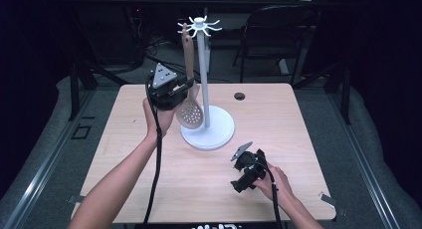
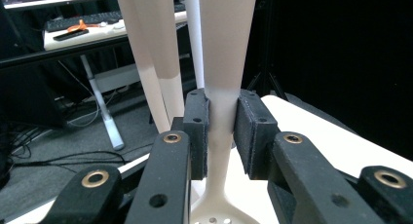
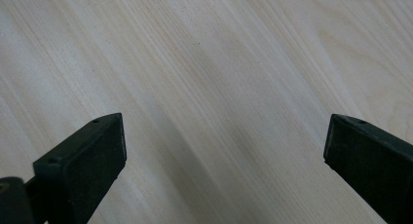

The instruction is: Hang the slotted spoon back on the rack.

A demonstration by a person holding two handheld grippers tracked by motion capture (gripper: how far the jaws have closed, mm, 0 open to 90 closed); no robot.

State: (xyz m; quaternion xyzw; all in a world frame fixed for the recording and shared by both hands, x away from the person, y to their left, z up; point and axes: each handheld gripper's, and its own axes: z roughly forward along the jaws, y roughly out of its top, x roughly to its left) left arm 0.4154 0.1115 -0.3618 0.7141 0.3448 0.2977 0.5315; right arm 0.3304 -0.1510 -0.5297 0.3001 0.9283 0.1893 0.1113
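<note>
Left tongs (image 1: 185, 85) pinch the spoon (image 1: 190, 109) low on its handle, just above the slotted bowl; in the left gripper view both pads (image 2: 197, 131) press flat against the handle (image 2: 220, 117). The spoon stands nearly upright, bowl down, its top up at the hooks of the rack (image 1: 204, 79). I cannot tell whether the handle's end sits on a hook or only beside one. A low grip leaves the top of the handle free to meet a hook, which looks like the reason for holding it there.

The rack stands on a round base (image 1: 214, 134) near the middle of the counter (image 1: 149, 189), a little toward the far edge. The spoon hangs just left of the pole, its bowl above the base's left rim, apparently clear of it.

Right tongs (image 1: 238, 185) rest low toward the counter's near right corner, well apart from the rack. The jaws stand spread with nothing between them; the right gripper view looks straight down on bare wood grain. That hand seems parked out of the way while the left does the hanging.

Judgement: the spoon is at the hook stage, held vertical so its top can line up with a prong.
</note>
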